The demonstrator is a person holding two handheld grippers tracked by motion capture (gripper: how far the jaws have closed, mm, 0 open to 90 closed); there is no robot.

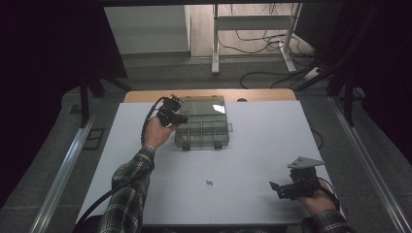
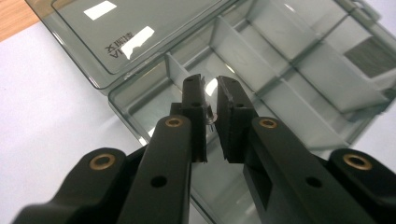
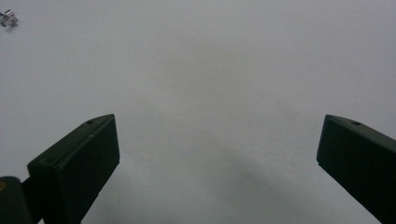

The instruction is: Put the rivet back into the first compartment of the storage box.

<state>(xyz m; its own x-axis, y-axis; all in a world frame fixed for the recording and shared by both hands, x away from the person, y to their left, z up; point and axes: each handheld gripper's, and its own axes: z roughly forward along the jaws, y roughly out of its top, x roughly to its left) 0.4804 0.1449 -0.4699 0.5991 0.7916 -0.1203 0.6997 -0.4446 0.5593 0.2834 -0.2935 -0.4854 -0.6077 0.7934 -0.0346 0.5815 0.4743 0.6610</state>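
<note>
— So, where's the small part? 
— Pinched between the left gripper (image 2: 211,105)'s jaws: a tiny clear piece (image 2: 209,116), too small to name, held over the near-left compartment of the open smoky plastic organizer box (image 1: 202,127). That box sits on the table (image 1: 252,145) at about twelve o'clock from the person, lid (image 2: 116,37) folded back toward the far edge.
— And the jaws themselves? 
— Nearly together, clamped on that piece. The right gripper (image 1: 290,188) rests at roughly four o'clock, near the table's front edge, jaws spread wide with nothing between them.
— Anything else waiting? 
— One small metal part (image 1: 209,183) lies alone on the white surface at six o'clock from the box, well apart from it; the right gripper view catches it at its top-left corner (image 3: 8,17).
— Which step, then? 
— I'd judge it's sorting parts into compartments, at the drop-off. Next calls for easing the left jaws apart low inside the divider walls, so the piece doesn't bounce out.
</note>
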